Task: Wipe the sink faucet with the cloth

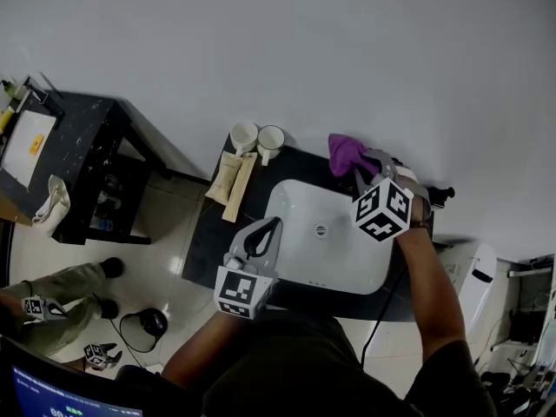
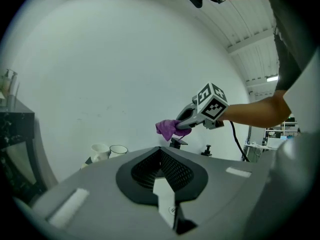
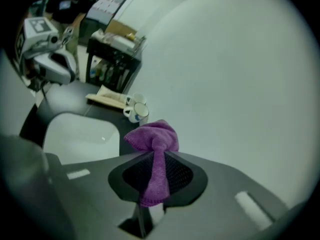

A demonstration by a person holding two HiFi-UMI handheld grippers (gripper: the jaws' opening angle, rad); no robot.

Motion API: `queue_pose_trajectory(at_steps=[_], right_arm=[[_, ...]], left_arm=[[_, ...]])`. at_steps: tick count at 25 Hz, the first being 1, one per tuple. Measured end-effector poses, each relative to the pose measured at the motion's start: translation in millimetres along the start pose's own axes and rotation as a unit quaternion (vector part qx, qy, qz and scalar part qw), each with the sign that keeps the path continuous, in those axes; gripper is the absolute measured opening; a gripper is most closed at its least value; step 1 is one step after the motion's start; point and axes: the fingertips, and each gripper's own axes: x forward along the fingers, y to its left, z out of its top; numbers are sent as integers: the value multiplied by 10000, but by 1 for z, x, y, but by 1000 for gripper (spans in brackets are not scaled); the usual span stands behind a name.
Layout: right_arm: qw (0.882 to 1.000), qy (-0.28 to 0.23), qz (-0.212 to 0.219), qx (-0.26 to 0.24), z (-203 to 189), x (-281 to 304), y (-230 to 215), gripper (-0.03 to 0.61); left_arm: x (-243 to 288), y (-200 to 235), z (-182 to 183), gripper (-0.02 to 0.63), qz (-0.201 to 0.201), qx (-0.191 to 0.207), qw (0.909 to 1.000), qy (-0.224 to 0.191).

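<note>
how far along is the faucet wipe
Done: the purple cloth is picked up, clamped in the right hand-held gripper. In hand: it hangs just above the black faucet at the back of the sink; contact isn't clear. Left: the wiping itself. The left hand-held gripper is shut and empty.

A white mug (image 1: 244,135) and a second mug (image 1: 271,140) stood side by side at the back of the dark table (image 1: 204,233). Just in front of them lay two beige packs (image 1: 233,181), close together. Well to the left, a black cart (image 1: 95,172) carried a white tray (image 1: 30,142), and a white bag (image 1: 52,202) hung at its edge. On the tiled floor (image 1: 165,220) were another person's trouser leg (image 1: 61,283), a black shoe (image 1: 111,268) and a round black object (image 1: 155,321).
</note>
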Motion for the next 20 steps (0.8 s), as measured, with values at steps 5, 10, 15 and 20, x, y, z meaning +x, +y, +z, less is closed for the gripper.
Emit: queue_pose_trajectory(at_steps=[5, 10, 15, 20], right_arm=[[9760, 952, 754, -1810, -5, 41, 11, 57], [9269, 1814, 1321, -3009, -20, 84, 29, 56], [8569, 2733, 2017, -3878, -51, 118, 44, 55], [8186, 3079, 2491, -4161, -64, 130, 51, 55]], left_arm=[[-8, 11, -1, 17, 145, -132, 9998, -60], [-17, 23, -3, 17, 351, -193, 9991, -103], [-21, 30, -13, 17, 546, -222, 9983, -42], [-23, 33, -11, 17, 640, -241, 9977, -37]])
